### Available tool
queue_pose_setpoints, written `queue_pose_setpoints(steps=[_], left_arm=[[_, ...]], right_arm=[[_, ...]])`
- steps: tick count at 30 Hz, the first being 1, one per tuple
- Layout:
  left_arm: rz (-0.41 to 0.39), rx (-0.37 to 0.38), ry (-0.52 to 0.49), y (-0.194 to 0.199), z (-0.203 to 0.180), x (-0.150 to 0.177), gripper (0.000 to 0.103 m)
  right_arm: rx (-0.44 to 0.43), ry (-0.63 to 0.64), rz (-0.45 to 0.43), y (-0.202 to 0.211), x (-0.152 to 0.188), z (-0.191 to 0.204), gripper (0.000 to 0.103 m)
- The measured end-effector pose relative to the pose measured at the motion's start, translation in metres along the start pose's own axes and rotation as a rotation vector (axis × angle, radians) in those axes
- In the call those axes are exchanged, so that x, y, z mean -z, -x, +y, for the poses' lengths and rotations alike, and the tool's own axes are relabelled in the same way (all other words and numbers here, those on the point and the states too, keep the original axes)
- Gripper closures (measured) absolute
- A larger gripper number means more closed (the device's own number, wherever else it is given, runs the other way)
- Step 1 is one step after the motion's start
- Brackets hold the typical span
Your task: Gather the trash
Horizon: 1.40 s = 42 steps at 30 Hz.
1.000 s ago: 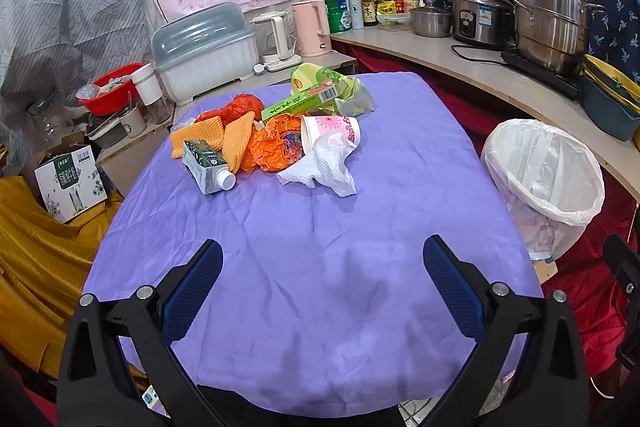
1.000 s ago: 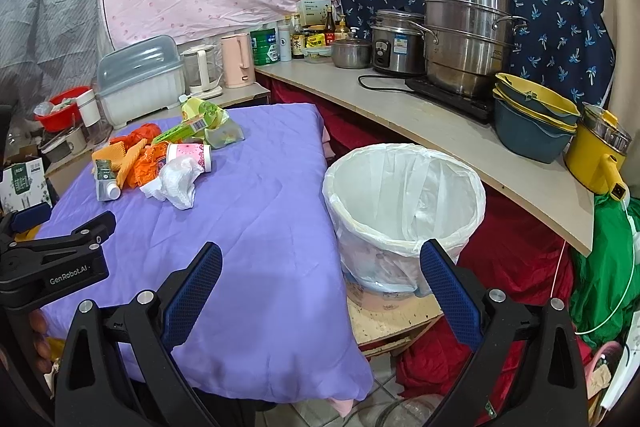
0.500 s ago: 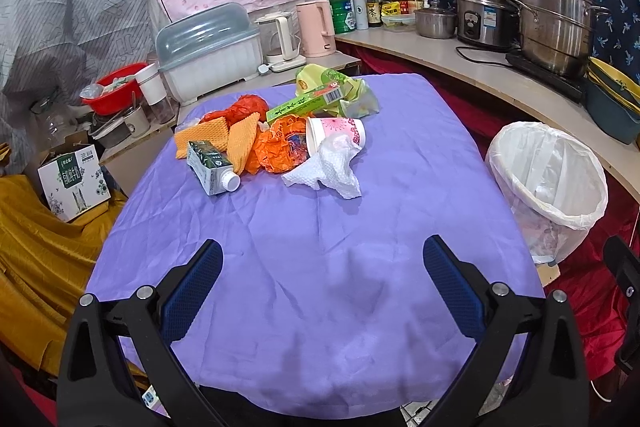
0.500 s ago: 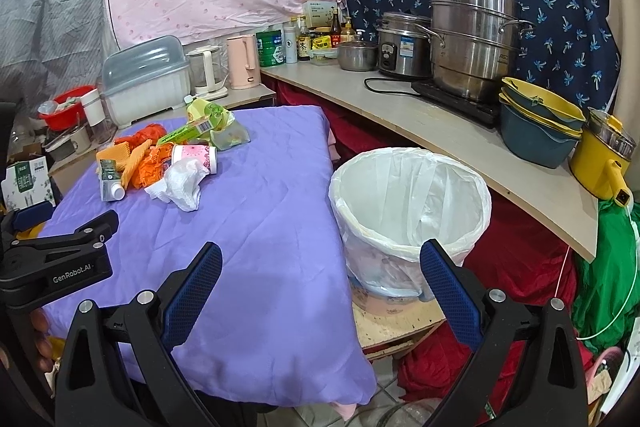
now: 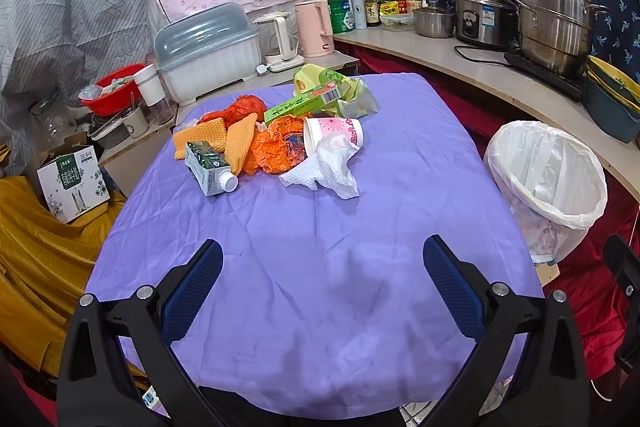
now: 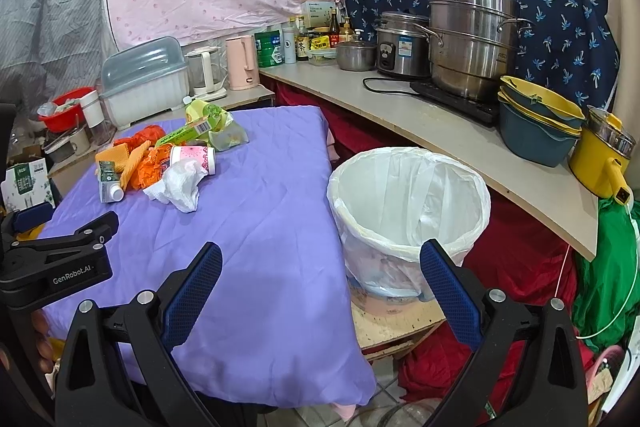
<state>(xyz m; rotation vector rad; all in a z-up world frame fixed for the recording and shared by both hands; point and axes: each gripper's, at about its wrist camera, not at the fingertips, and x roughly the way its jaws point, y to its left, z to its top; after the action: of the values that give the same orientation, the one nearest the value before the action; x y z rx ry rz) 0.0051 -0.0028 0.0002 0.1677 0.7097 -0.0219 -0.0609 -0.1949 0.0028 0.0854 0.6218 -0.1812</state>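
A pile of trash lies at the far part of the purple table point(image 5: 320, 267): a white crumpled tissue point(image 5: 332, 171), a pink paper cup point(image 5: 336, 137) on its side, orange wrappers point(image 5: 276, 147), a green milk carton point(image 5: 210, 169), a green box point(image 5: 306, 103) and a yellow-green bag point(image 5: 340, 87). A bin with a white liner point(image 5: 548, 179) stands right of the table, also in the right wrist view point(image 6: 408, 207). My left gripper point(image 5: 322, 287) is open and empty over the table's near part. My right gripper point(image 6: 320, 283) is open and empty, between table edge and bin.
A counter point(image 6: 440, 123) on the right carries steel pots point(image 6: 472, 39), stacked bowls point(image 6: 536, 127) and a yellow pot point(image 6: 604, 155). Behind the table stand a dish rack point(image 5: 208, 55), kettles point(image 5: 316, 27) and bottles. A carton box point(image 5: 72, 183) sits on yellow cloth at left.
Both grippers have drifted slightly; the trash pile and bin sit a little lower and further right in the left wrist view. Nothing was grasped or moved.
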Motion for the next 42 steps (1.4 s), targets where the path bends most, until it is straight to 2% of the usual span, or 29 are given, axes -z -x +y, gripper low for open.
queue_pose_setpoints(steps=[42], left_arm=[[0.004, 0.000, 0.001, -0.001, -0.005, -0.001, 0.007]], right_arm=[[-0.009, 0.003, 0.016, -0.025, -0.001, 0.003, 0.007]])
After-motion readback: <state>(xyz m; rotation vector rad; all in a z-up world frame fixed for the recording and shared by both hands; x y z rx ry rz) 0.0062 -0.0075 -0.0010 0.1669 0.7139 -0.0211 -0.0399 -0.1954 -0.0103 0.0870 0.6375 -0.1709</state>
